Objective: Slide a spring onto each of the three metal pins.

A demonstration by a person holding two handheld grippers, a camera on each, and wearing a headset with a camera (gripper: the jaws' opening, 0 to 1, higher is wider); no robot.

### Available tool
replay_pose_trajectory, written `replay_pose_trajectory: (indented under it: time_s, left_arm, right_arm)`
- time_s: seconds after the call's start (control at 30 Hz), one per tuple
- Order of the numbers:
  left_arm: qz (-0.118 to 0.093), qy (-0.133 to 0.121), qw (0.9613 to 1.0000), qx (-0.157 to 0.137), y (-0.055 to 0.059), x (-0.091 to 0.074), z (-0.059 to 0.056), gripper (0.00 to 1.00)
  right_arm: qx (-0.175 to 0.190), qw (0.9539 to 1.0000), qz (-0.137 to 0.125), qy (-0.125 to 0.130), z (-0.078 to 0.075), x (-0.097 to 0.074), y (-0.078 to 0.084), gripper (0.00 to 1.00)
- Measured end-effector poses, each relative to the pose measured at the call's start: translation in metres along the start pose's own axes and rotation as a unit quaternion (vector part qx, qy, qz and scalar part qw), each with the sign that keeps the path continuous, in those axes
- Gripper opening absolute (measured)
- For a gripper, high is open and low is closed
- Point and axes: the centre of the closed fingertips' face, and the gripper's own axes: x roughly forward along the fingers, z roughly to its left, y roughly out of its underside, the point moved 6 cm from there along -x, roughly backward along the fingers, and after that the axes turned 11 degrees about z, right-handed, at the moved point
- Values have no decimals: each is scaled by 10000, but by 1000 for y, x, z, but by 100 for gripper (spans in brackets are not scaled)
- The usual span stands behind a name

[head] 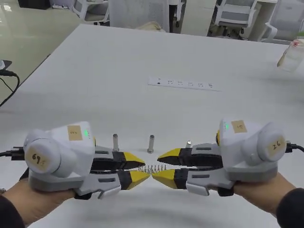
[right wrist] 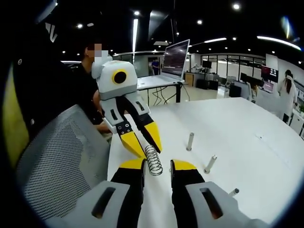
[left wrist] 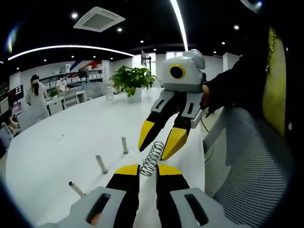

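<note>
A small steel spring (head: 153,168) spans the gap between my two yellow-tipped grippers, which face each other tip to tip. The left gripper (head: 145,170) is shut on one end of the spring (left wrist: 152,159). The right gripper (head: 156,166) stands open, its jaws apart around the other end of the spring (right wrist: 153,159). Just beyond the tips, three upright metal pins (head: 115,141) (head: 151,143) (head: 188,143) stand in a row on the white table, all bare. From the left gripper view the pins (left wrist: 125,144) lie to the left. From the right gripper view the pins (right wrist: 190,141) lie to the right.
A white power strip (head: 184,84) lies across the middle of the table (head: 118,71). A clear jar (head: 290,54) stands at the far right edge, and a black cable (head: 9,80) hangs off the left edge. Office chairs stand beyond the far side.
</note>
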Motion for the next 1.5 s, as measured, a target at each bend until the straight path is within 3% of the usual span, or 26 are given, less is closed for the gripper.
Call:
replay_pose_trajectory:
  time_s: [0.53, 0.9, 1.2, 1.5]
  left_arm:
    - [-295, 143, 9992, -227, -6, -2, -1, 5]
    - [-441, 204, 9984, -283, -9, -4, -2, 5]
    - [-412, 186, 9987, -236, -10, -4, -5, 5]
    - [-133, 82, 9997, 161, -9, 1, -9, 5]
  right_arm:
    - [520, 9969, -438, -402, 1, -6, -3, 11]
    - [741, 9939, -581, -566, 3, -7, -5, 10]
    - [828, 9932, -494, -657, 4, -8, -5, 9]
    - [723, 9956, -74, -590, 6, -6, -6, 8]
